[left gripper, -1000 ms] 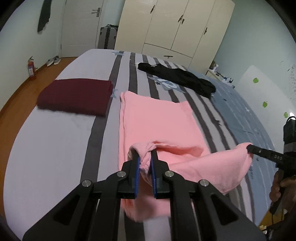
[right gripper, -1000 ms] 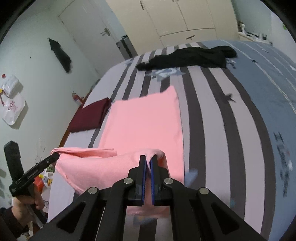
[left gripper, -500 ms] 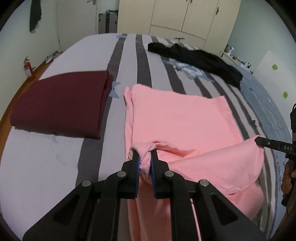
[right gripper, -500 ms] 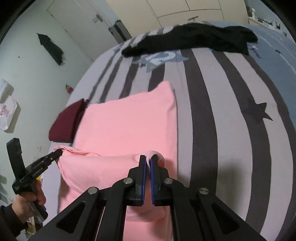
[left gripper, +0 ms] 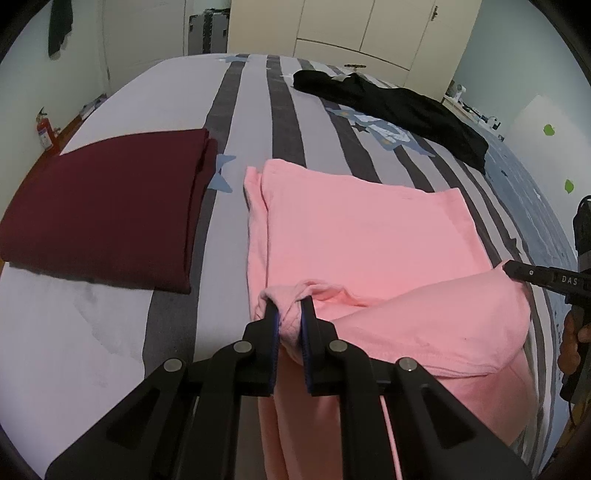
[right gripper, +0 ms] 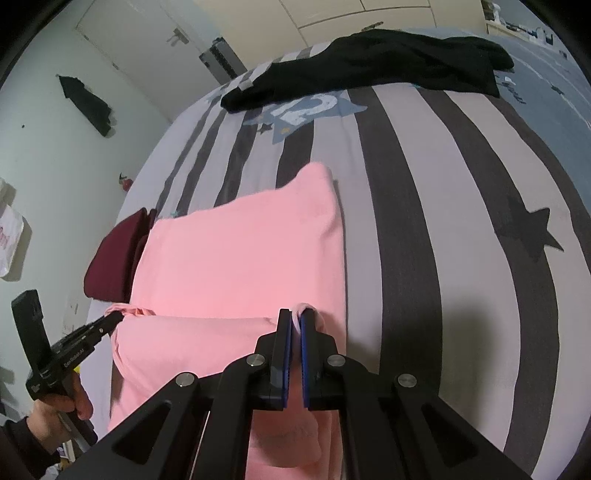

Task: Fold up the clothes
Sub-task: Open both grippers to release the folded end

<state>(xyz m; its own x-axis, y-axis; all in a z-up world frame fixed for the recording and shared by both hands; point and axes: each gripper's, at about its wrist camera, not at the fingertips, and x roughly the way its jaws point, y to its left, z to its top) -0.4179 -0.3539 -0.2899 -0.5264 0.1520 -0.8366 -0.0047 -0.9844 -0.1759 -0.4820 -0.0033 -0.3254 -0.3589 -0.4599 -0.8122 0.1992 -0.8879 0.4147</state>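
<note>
Pinching the near corners of the pink garment [left gripper: 354, 236] with my left gripper [left gripper: 287, 314] and right gripper [right gripper: 295, 325], both clamped tight on cloth, I held its near edge raised above the striped bed [right gripper: 443, 206], apparently so it could fold toward the far half.

Wardrobe [left gripper: 354, 33], door [right gripper: 147, 40], fire extinguisher [left gripper: 44, 129], suitcase [left gripper: 207, 33].

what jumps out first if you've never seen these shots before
The pink garment fills the middle of the striped bed, its near edge lifted and pinched at each corner by the left tongs and right tongs. A folded maroon garment lies to its left, and a black garment sprawls at the far end.
</note>
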